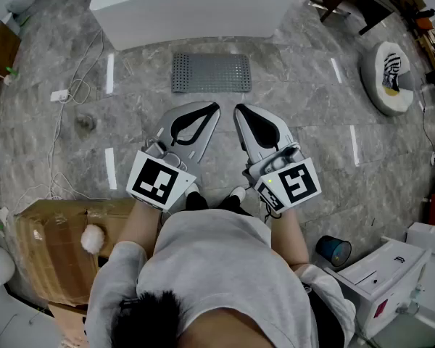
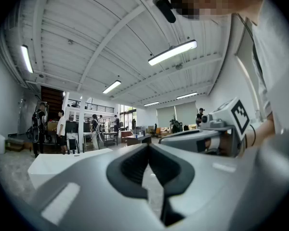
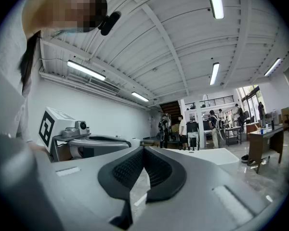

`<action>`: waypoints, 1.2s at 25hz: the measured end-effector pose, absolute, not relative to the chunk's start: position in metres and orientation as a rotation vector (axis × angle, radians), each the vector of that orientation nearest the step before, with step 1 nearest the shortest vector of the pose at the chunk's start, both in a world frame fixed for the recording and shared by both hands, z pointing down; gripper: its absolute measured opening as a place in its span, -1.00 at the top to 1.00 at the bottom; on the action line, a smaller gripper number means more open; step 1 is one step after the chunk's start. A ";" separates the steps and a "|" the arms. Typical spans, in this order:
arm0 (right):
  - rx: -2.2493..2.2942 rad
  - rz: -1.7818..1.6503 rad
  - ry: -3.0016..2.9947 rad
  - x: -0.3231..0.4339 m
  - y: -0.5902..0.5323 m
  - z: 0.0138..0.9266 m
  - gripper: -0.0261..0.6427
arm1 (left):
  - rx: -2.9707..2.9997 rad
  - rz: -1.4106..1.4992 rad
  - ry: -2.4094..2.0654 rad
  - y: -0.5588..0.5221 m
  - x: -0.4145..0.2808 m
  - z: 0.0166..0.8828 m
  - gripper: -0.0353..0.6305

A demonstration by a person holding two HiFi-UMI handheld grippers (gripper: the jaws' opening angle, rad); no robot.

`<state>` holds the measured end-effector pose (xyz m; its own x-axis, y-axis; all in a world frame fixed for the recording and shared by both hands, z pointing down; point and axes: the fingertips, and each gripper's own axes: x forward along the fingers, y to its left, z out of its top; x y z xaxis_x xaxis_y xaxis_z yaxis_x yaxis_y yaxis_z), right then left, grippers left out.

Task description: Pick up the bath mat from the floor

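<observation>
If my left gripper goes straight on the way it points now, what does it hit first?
Probably the white tub. The left gripper points level, so it would pass above the bath mat; it might even clear the tub's rim, height is hard to judge.

A white block (image 1: 192, 6) stands far across the grey floor (image 1: 312, 122). A cardboard box (image 1: 54, 249) sits near left, a white cable (image 1: 60, 95) beyond it.

Strip lights (image 2: 172, 52) are glowing on a white ribbed ceiling (image 2: 86, 32); the grey marble floor (image 1: 312, 136) is reflecting them (pale streaks), a white block (image 1: 196, 6) standing far, a cardboard box (image 1: 51, 245) sitting near left.
</observation>
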<state>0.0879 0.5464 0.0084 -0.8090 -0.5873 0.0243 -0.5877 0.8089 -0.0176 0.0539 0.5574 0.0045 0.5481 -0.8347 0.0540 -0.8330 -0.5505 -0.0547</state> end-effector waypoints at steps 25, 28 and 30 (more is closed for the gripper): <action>1.066 0.044 -2.932 0.057 0.547 0.019 0.92 | -2.753 -0.104 1.422 0.553 0.010 0.014 0.89; 1.069 0.015 -2.916 0.059 0.533 0.019 0.92 | -2.752 -0.106 1.419 0.539 0.012 0.013 0.89; 1.062 0.004 -2.924 0.059 0.520 0.016 0.92 | -2.741 -0.113 1.421 0.526 0.011 0.013 0.89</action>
<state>0.0591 0.5199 0.0159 -0.7663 -0.6418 0.0299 -0.6419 0.7668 0.0080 0.0114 0.5256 0.0126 0.5747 -0.8174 0.0410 -0.8136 -0.5760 -0.0794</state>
